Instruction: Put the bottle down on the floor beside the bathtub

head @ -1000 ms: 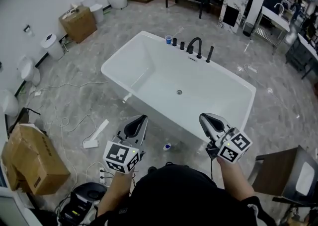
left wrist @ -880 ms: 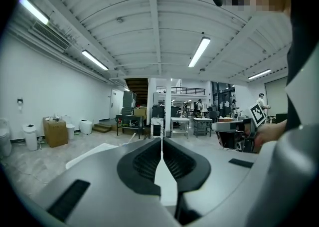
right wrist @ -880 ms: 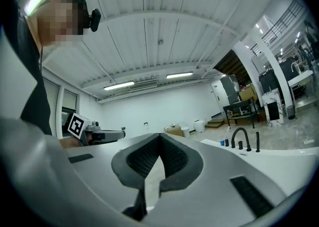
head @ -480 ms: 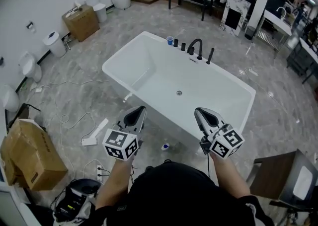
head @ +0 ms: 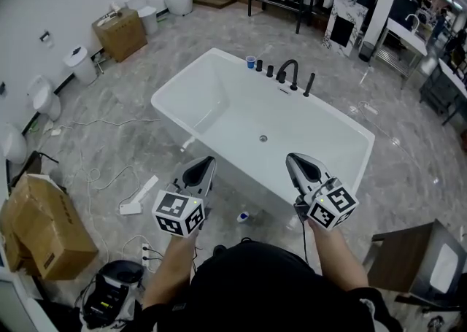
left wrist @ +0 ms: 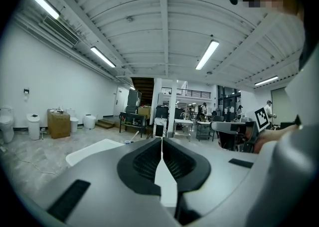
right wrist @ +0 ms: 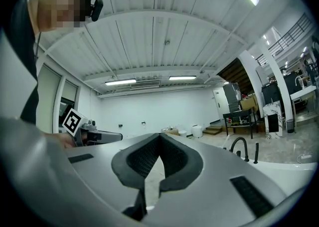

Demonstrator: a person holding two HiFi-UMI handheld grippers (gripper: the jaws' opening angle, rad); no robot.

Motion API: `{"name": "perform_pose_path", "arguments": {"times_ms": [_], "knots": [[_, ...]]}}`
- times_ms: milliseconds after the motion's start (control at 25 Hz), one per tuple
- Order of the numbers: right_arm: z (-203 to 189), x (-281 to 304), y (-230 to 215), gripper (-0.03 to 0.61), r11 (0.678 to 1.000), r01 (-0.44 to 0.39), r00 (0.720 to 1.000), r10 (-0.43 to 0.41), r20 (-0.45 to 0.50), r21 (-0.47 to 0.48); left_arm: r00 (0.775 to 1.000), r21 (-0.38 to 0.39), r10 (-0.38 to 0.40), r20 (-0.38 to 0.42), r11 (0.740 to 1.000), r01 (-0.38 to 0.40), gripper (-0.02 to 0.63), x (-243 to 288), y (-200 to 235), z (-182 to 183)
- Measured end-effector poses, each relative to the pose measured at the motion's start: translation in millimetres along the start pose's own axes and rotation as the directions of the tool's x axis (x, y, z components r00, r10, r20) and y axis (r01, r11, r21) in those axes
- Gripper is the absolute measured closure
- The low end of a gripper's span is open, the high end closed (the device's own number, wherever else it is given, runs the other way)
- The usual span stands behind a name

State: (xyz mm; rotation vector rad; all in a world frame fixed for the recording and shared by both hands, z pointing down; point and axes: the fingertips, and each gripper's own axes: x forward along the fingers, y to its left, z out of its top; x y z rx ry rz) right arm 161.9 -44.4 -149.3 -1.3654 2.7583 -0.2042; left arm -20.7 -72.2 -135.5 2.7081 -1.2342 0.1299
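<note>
- Your left tool point(head: 209, 161) and right tool point(head: 293, 158) each have their jaws pressed together with nothing between them. Both are held out toward the near side of the bathtub point(head: 169, 104).
- What looks like the bottle point(head: 244, 216), small and blue-capped, lies on the floor point(head: 109, 148) just beside the tub's near wall, so the put-down seems done.
- Next, you likely need only draw back without knocking it.
- Count: two tools, one bottle, one bathtub, one blue cup point(head: 250, 62) on the far rim.
</note>
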Motion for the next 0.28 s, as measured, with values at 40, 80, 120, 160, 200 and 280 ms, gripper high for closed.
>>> {"name": "perform_pose_path", "arguments": {"times_ms": [40, 80, 120, 160, 200, 280], "knots": [[-0.8, -1.0, 0.8, 0.551, 1.0, 0.004, 1.0, -0.004, 0.0, 0.004, 1.0, -0.004, 0.002, 0.0, 1.0, -0.002, 0.591, -1.9, 1.4, -0.7], [-1.4, -2.0, 2.0, 0.551, 1.0, 0.006, 1.0, -0.006, 0.0, 0.008, 1.0, -0.007, 0.003, -0.001, 1.0, -0.004, 0.591, -3.8, 2.4, -1.2], [-1.6, -2.7, 3.5, 0.551, 1.0, 0.007, 1.0, -0.007, 0.0, 0.011, 1.0, -0.008, 0.005, -0.002, 1.0, -0.005, 0.591, -5.5, 3.1, -1.8], [-1.8, -3.1, 5.2, 0.551, 1.0, 0.007, 1.0, -0.007, 0.0, 0.012, 1.0, -0.008, 0.005, -0.003, 1.0, -0.005, 0.591, -6.8, 3.7, -2.6], [-1.8, -3.2, 6.9, 0.551, 1.0, 0.009, 1.0, -0.009, -0.001, 0.013, 1.0, -0.008, 0.006, -0.004, 1.0, -0.006, 0.591, -7.9, 4.3, -3.6], [-1.6, -2.8, 10.4, 0.551, 1.0, 0.013, 1.0, -0.013, -0.002, 0.016, 1.0, -0.008, 0.005, -0.006, 1.0, -0.005, 0.591, -9.7, 5.6, -5.4]]}}
